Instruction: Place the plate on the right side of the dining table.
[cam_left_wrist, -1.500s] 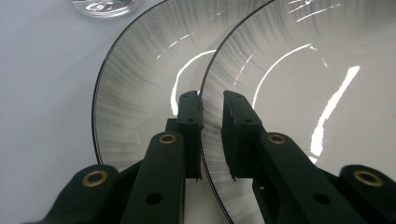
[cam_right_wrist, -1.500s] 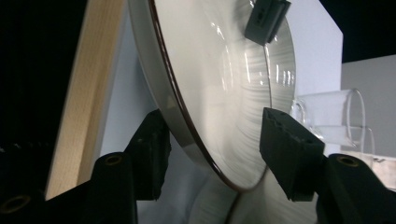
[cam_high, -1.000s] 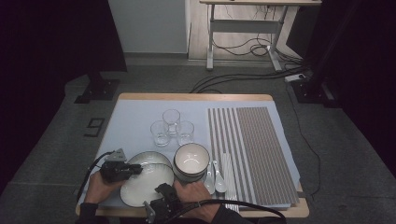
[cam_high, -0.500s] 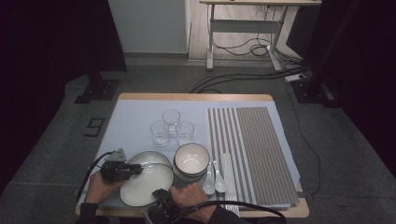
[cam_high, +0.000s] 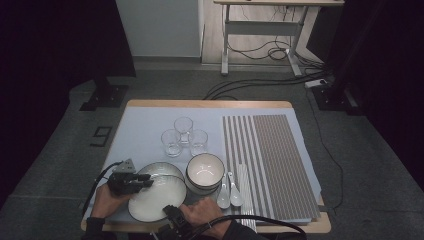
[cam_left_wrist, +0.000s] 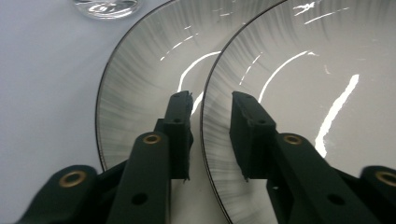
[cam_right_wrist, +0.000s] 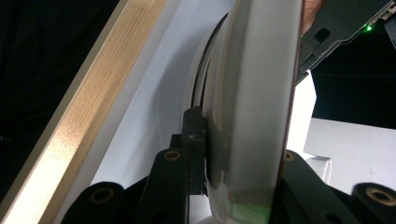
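Plates are the work in hand: two wide white ones with dark rims, stacked at the lower left of the high view, the top plate (cam_high: 156, 197) lying partly over the lower plate (cam_high: 161, 169) and shifted toward the near edge. They sit on the bench (cam_high: 210, 104), a wooden top covered by a pale blue cloth (cam_high: 145, 130). On the right half of the high view lies a large striped mat (cam_high: 272, 162). Right of the plates, near the middle of the frame, stands a stack of bowls (cam_high: 204, 172) with dark rims. Above the bowls three clear glasses (cam_high: 183, 135) cluster together. Between the bowls and the mat lie two white spoons (cam_high: 229, 191), just beside each other.

The left tongs (cam_high: 145, 181) come in from the left at the top plate's edge; in the left gripper view the left tongs (cam_left_wrist: 212, 105) straddle that plate's dark rim (cam_left_wrist: 205, 116), with gaps showing on both sides, so they stand apart and have just been opening. The right tongs (cam_high: 172, 212) sit at the near edge of the top plate; in the right gripper view the right tongs (cam_right_wrist: 243, 154) are clamped on the top plate's edge (cam_right_wrist: 254, 93), one jaw under it and one over, having just been closing, and the plate looks lifted off the lower plate's rim (cam_right_wrist: 205, 60) there.
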